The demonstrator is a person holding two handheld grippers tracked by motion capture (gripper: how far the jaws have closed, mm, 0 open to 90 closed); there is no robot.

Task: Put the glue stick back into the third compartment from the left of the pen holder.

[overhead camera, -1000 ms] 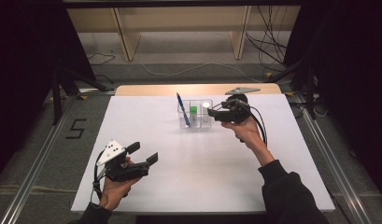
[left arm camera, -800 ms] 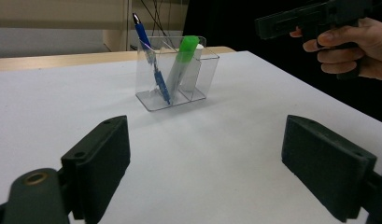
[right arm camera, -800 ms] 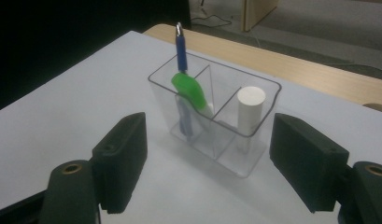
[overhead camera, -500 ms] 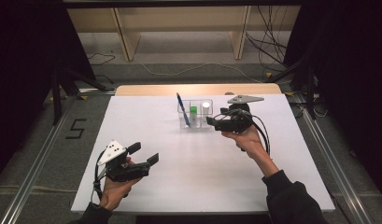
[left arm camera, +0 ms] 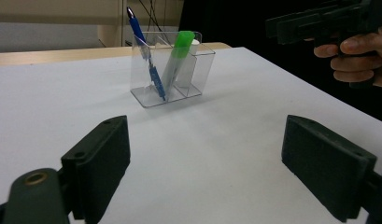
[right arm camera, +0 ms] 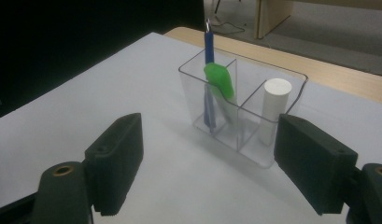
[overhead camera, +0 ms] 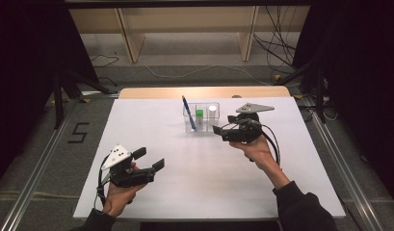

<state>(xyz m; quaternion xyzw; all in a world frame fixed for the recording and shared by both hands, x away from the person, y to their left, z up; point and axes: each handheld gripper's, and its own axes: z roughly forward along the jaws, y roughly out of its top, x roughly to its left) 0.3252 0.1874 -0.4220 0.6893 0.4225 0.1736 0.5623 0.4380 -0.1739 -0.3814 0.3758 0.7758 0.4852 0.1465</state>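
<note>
A clear three-part organiser (overhead camera: 192,126) (left arm camera: 198,70) (right arm camera: 291,74) stands at the back middle of the white table (overhead camera: 185,192). From left to right in the high view it holds a leaning blue pen (overhead camera: 187,108) (left arm camera: 146,56) (right arm camera: 208,49), a green-capped marker (overhead camera: 199,114) (left arm camera: 181,42) (right arm camera: 220,80) and a white cylinder (overhead camera: 212,111) (right arm camera: 274,105). My right gripper (overhead camera: 221,131) (right arm camera: 212,158) hovers just right of the organiser and faces it. Its jaws have just been opening and nothing is between them. My left gripper (overhead camera: 150,159) (left arm camera: 212,158) is open and empty near the front left.
A wooden strip (overhead camera: 151,92) borders the table's far edge. Beyond it are shelf legs (overhead camera: 129,38) and cables (overhead camera: 281,53) on the floor. A tape mark shaped like a 5 (overhead camera: 79,132) lies on the floor to the left. In the left gripper view the right hand (left arm camera: 361,56) shows at upper right.
The right gripper has drawn back from beside the organiser toward the person, and its grey plate now shows behind it. The left gripper has stayed put.
</note>
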